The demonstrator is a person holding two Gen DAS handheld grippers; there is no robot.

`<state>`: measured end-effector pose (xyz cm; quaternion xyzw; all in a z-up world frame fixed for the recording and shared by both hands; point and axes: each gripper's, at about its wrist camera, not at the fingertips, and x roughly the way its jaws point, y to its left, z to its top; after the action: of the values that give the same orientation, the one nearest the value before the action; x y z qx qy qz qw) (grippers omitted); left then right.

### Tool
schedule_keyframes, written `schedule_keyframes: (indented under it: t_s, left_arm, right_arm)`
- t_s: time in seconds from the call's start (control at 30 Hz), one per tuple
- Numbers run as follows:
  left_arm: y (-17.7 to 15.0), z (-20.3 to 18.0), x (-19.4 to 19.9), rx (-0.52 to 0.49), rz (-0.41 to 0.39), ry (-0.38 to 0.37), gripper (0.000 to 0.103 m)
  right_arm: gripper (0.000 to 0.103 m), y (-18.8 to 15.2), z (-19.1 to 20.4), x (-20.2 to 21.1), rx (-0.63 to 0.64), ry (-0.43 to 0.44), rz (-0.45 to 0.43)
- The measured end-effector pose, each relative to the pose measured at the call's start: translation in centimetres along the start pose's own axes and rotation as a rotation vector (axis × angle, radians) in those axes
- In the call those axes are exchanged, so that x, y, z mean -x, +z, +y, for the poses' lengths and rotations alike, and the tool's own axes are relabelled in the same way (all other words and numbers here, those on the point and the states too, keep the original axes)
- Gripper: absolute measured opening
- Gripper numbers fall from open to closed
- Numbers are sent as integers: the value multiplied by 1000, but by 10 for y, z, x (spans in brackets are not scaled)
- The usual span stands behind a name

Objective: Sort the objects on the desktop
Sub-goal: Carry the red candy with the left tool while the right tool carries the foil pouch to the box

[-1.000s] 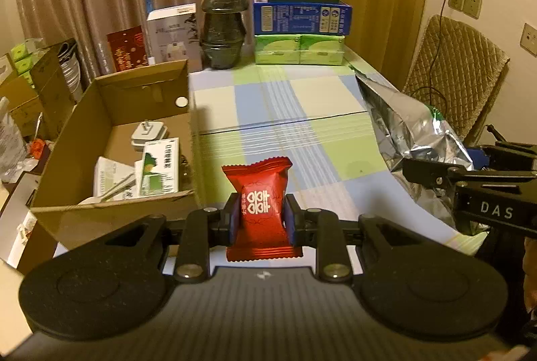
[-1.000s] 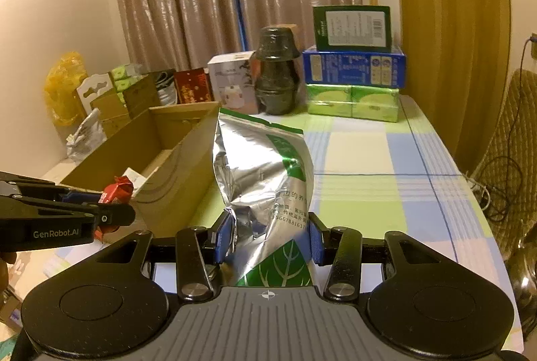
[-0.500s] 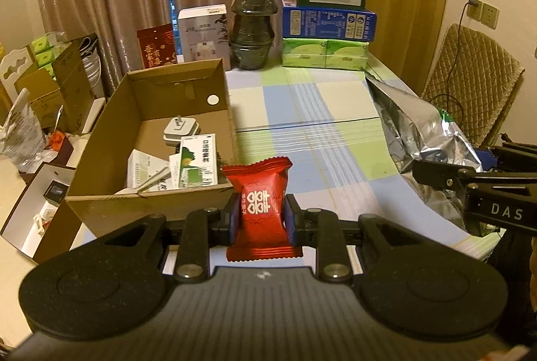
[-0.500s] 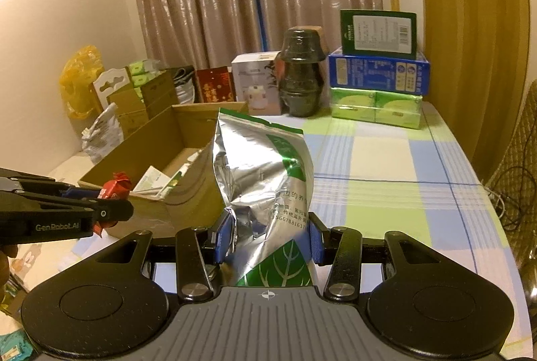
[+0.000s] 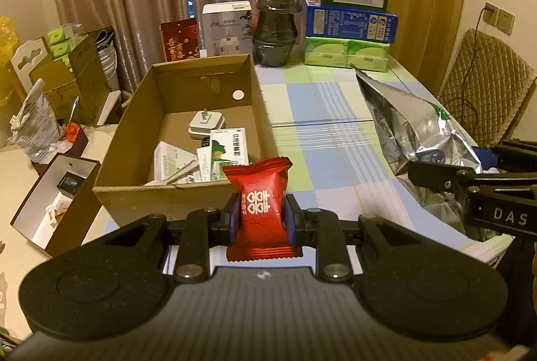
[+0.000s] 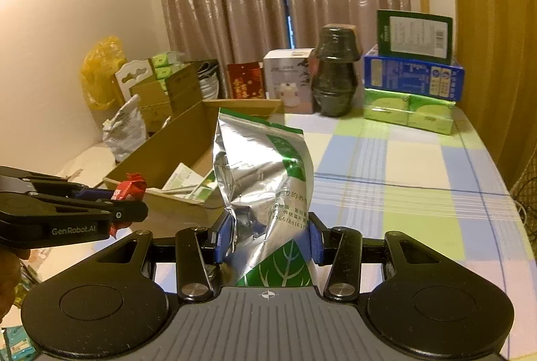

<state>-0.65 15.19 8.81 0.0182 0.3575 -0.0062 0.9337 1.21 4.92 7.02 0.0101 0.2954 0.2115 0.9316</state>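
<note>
My left gripper (image 5: 261, 220) is shut on a red candy packet (image 5: 260, 193) and holds it upright just in front of the near wall of an open cardboard box (image 5: 174, 193). The box holds a white charger (image 5: 204, 124) and small white-green cartons (image 5: 228, 149). My right gripper (image 6: 268, 235) is shut on a silver foil bag with green print (image 6: 261, 173), held upright above the checked tablecloth (image 6: 402, 193). The left gripper with the candy shows at the left of the right wrist view (image 6: 129, 200). The bag also shows in the left wrist view (image 5: 412, 129).
At the table's far end stand a dark jar (image 5: 276, 22), a white box (image 5: 226, 25), a red box (image 5: 179, 39) and stacked green, blue and dark green boxes (image 5: 349, 25). Cartons and bags (image 5: 63, 75) crowd the floor at left. A chair (image 5: 483, 92) stands right.
Both grippers have risen and pulled back with their loads, so more of the box's inside and the room shows. The grips on the candy and the bag are unchanged.
</note>
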Motion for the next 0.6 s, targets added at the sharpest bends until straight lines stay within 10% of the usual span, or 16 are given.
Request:
schedule_keyframes:
  t_s: [0.6]
  left_arm:
    - [17,58,-10,31,-11,65,22]
  right_arm:
    - [43,33,41,-47,-8,104,12]
